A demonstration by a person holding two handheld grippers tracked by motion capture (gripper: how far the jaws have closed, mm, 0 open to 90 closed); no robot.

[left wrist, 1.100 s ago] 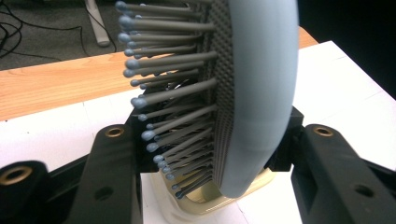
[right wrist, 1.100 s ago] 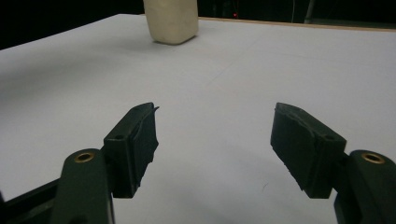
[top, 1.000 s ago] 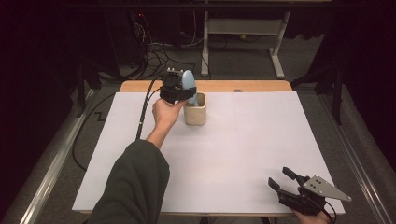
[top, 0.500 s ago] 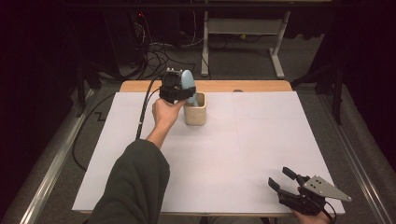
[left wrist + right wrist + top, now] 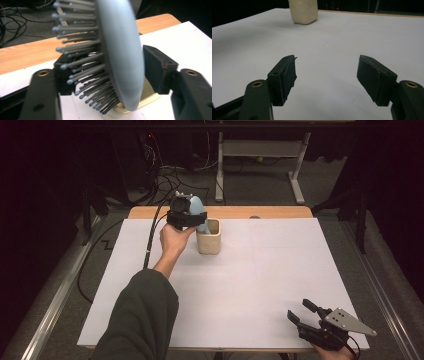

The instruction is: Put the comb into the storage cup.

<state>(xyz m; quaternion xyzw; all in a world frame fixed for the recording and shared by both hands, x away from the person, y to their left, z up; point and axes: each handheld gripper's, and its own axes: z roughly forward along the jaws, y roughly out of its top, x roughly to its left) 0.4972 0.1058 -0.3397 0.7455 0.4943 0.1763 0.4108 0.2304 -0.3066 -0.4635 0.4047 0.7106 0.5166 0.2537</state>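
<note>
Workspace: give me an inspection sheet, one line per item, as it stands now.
Surface: white sheet over a wooden table.
Job's things: blue hairbrush held above a cream cup, bristles sideways, lower end at the cup's mouth.
Clutter: nothing seen.
Grippers: left tool shut on the hairbrush; right tool open, low over the sheet's near right corner.
Cables: black cable trails from the left tool off the table's left edge; loose wires on the floor behind.
Surroundings: dark room, white desk frame beyond.
</note>
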